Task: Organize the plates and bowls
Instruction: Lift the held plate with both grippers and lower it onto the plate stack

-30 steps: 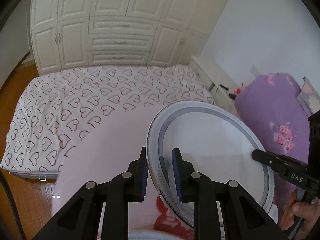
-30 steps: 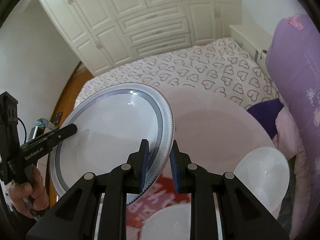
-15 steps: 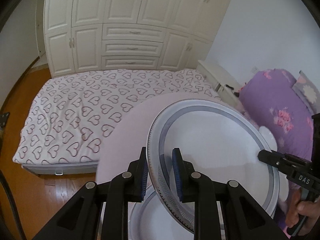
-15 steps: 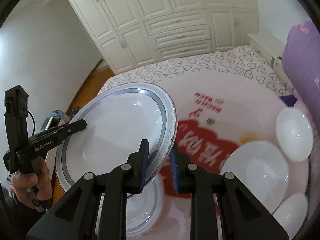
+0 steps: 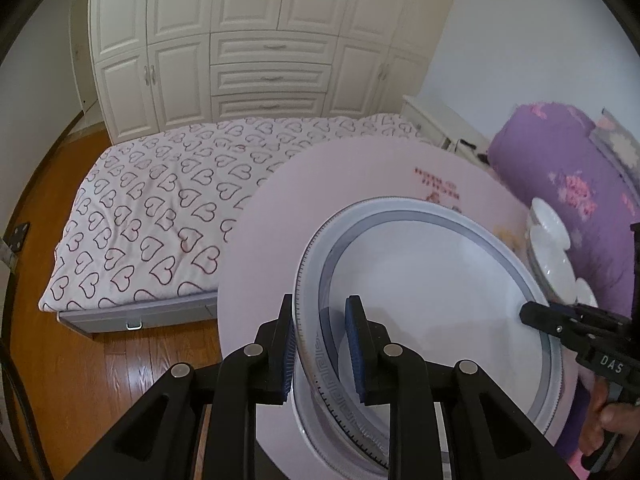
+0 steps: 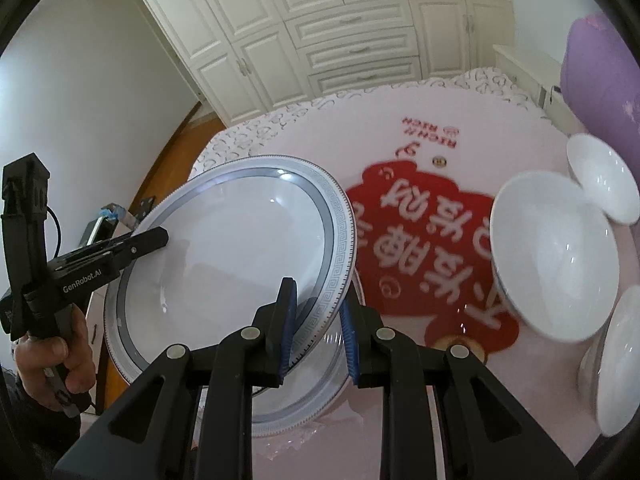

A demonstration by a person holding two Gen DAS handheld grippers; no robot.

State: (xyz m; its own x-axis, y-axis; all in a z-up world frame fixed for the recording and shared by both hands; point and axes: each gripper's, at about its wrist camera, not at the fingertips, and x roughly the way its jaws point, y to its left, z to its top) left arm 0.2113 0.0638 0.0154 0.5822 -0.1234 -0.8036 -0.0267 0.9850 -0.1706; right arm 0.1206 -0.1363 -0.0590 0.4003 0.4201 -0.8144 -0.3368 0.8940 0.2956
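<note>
Both grippers, left gripper (image 5: 320, 344) and right gripper (image 6: 316, 324), clamp opposite rims of the large grey-banded white plate (image 6: 240, 256), held over a matching plate (image 6: 304, 404) on the round pink table (image 6: 400, 432). Lower level; release together.

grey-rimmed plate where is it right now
The grey-rimmed plate is held over the left part of the round pink table, gripped by the left gripper and right gripper at opposite rims, above another similar plate.

My left wrist camera looks steeply down from close over the table's (image 5: 260, 264) left edge; my right camera faces likewise across its middle. Both share the plate (image 5: 432, 292) (image 6: 240, 248) and wardrobe (image 5: 256, 40) (image 6: 320, 12).
</note>
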